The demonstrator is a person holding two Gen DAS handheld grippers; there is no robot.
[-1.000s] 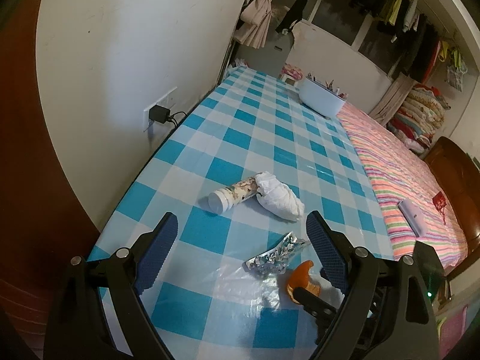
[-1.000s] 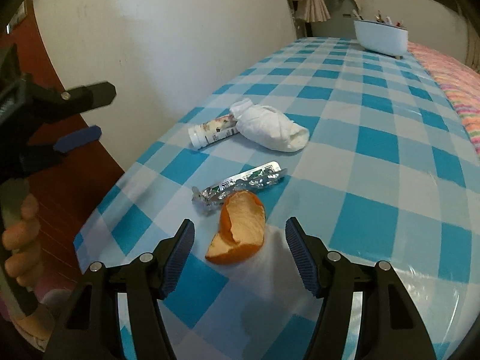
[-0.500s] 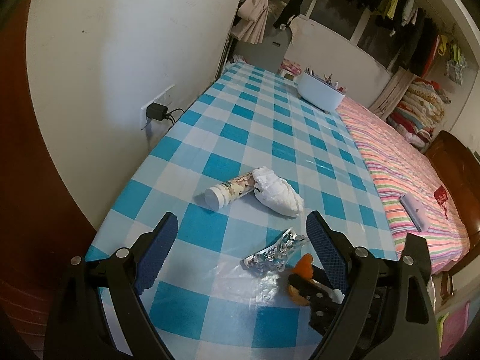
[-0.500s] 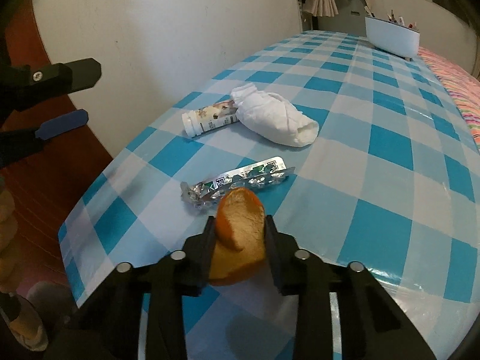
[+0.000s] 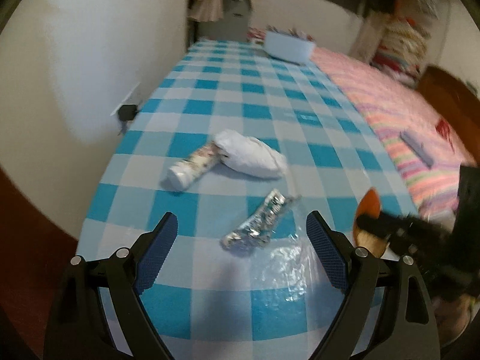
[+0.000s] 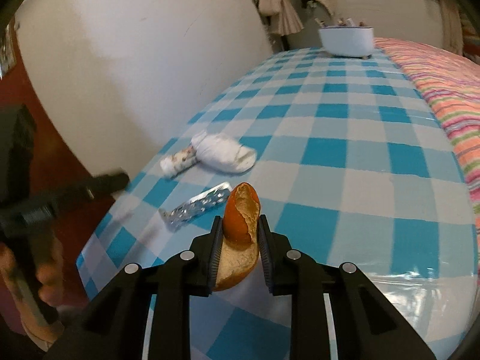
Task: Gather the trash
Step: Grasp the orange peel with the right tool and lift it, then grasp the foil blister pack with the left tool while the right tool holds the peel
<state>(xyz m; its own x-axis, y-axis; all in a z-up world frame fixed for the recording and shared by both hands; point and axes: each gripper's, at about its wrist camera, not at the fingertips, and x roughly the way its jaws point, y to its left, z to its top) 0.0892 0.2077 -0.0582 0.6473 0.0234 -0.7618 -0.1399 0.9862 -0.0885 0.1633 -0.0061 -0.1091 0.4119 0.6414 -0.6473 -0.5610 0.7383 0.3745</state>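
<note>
1. Your table carries a blue-and-white checked plastic cloth; a white wall runs along its left edge, and a striped bed lies along its right.
2. At the far end stands a white tub with clothing hanging behind it.
3. Your right tongs are clamped on the orange peel, lifted off the cloth.
4. Your left tongs stand wide open and empty, with the foil blister pack lying between their tips.
5. Farther off, a white tube touches a crumpled tissue wad.
</note>
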